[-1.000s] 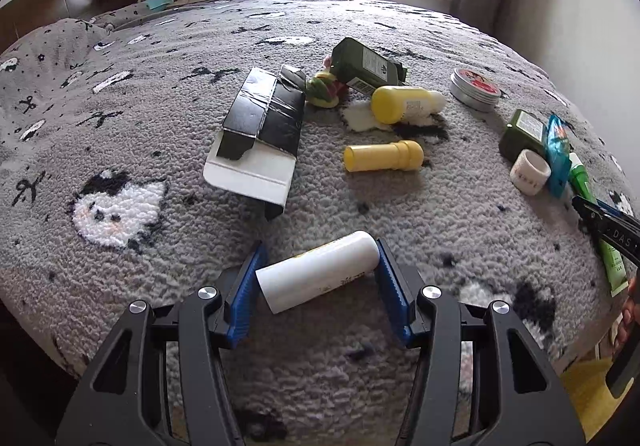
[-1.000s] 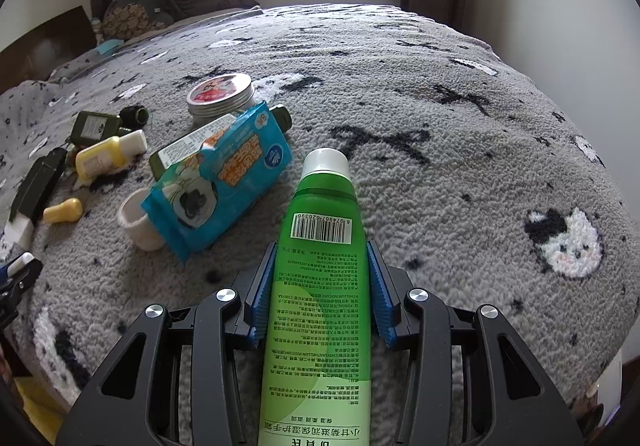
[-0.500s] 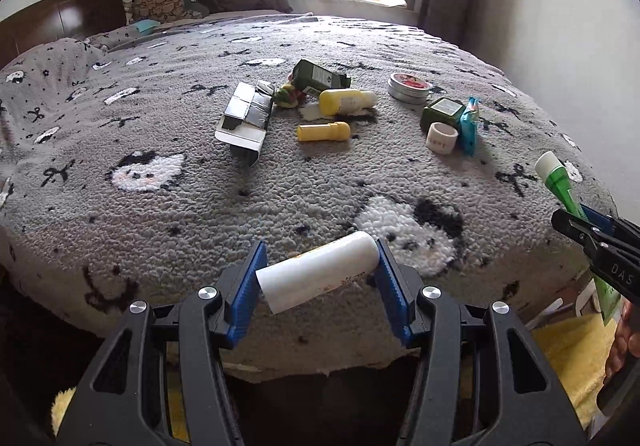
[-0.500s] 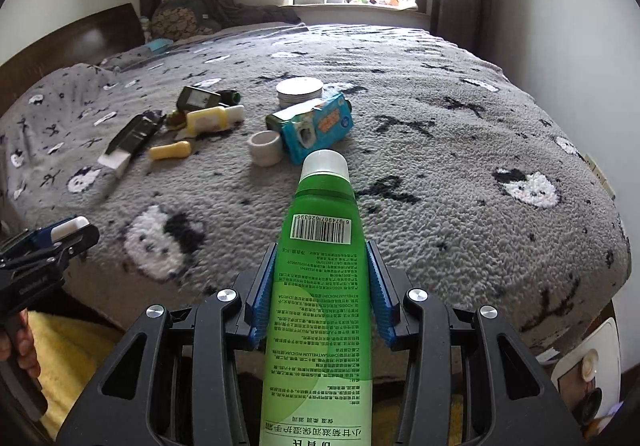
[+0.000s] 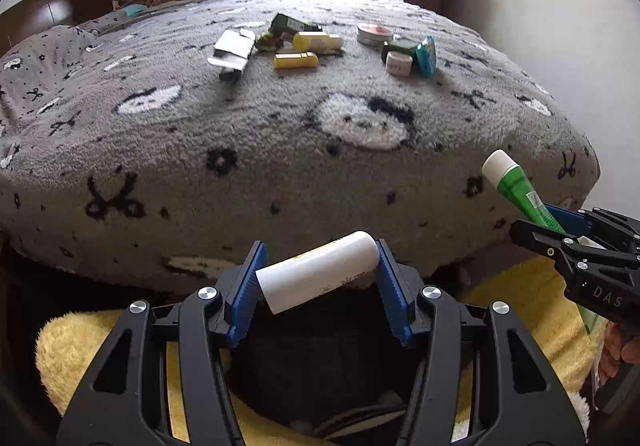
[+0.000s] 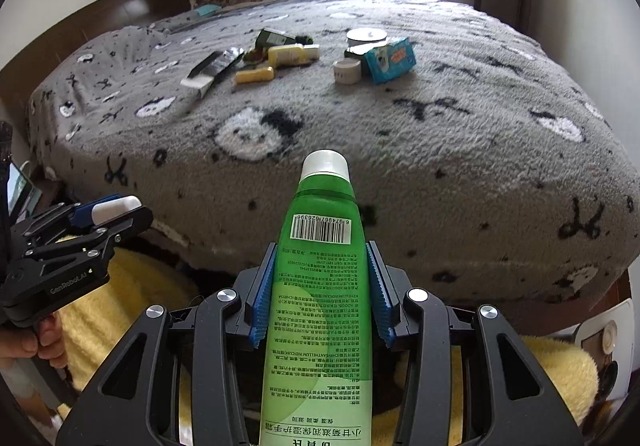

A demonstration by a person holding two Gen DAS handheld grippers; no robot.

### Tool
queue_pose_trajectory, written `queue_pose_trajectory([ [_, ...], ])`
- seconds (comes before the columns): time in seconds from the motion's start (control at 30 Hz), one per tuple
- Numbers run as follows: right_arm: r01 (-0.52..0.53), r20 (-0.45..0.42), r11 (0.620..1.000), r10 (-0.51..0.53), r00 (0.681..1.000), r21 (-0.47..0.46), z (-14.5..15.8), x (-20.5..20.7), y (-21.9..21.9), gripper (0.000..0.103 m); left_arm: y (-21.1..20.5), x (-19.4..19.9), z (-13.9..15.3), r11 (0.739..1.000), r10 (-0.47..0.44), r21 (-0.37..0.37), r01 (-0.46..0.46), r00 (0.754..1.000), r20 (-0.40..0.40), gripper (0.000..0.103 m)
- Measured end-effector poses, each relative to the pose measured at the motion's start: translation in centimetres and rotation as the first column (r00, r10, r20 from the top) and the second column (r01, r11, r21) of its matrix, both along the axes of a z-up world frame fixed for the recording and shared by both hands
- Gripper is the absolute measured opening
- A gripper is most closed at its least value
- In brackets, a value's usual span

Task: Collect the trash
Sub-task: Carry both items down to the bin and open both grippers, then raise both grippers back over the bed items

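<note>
The left claw (image 5: 318, 278) was pinching a white tube (image 5: 318, 274) crosswise, its long axis running from about eight o'clock to two o'clock between the blue pads, one end tipped slightly up. The right claw (image 6: 320, 286) was pinching a green tube (image 6: 320, 286) lengthwise, cap at twelve o'clock, crimped tail at six, so the tube pointed straight ahead along the fingers.

Both loads hung off the foot of the bed (image 5: 280, 166), over a yellow fluffy rug (image 5: 80, 346). Directly below the left claw, at six o'clock in its own view, lay a dark opening, probably a bin, though its rim was hard to make out. The drop likely turned on this: the white tube sat almost straight above that opening, while the green tube appeared at three o'clock from the left claw, off to one side. The left hand therefore looked nearer to the release point.

The remaining trash (image 6: 312, 58) lay well apart at twelve o'clock, clustered near the middle of the bed.
</note>
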State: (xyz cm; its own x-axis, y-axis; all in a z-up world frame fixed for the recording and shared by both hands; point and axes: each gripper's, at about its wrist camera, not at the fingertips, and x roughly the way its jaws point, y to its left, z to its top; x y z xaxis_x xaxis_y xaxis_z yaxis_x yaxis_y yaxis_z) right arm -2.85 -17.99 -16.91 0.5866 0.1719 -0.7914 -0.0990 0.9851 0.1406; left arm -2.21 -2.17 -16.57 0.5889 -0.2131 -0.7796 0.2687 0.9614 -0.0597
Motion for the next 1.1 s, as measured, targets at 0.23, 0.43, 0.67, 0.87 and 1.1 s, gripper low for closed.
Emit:
queue_pose_trajectory([
  [0.23,-0.040,-0.177,0.996,0.053,0.983,0.074,-5.2,0.4,1.7,0.043,-0.2,-0.3,-6.0,0.998,-0.057,0.009,0.060,0.981,-0.183,0.052],
  [0.43,-0.028,-0.340,0.987,0.081,0.937,0.157,-9.4,1.4,2.2,0.043,-0.8,0.1,-10.9,0.992,-0.118,-0.008,0.122,0.934,-0.338,0.052],
  [0.67,0.025,-0.451,0.987,0.049,0.891,0.158,-13.4,3.0,2.2,0.043,-1.6,1.1,-14.1,0.986,-0.145,0.009,0.165,0.890,-0.432,0.052],
  [0.87,0.042,-0.445,0.989,0.025,0.895,0.139,-13.8,3.6,2.1,0.051,-1.9,1.9,-14.9,0.983,-0.156,0.013,0.181,0.880,-0.449,0.069],
  [1.1,0.068,-0.376,0.990,-0.016,0.926,0.125,-11.3,4.0,1.1,0.065,-1.6,2.4,-13.0,0.986,-0.127,0.050,0.160,0.909,-0.398,0.078],
])
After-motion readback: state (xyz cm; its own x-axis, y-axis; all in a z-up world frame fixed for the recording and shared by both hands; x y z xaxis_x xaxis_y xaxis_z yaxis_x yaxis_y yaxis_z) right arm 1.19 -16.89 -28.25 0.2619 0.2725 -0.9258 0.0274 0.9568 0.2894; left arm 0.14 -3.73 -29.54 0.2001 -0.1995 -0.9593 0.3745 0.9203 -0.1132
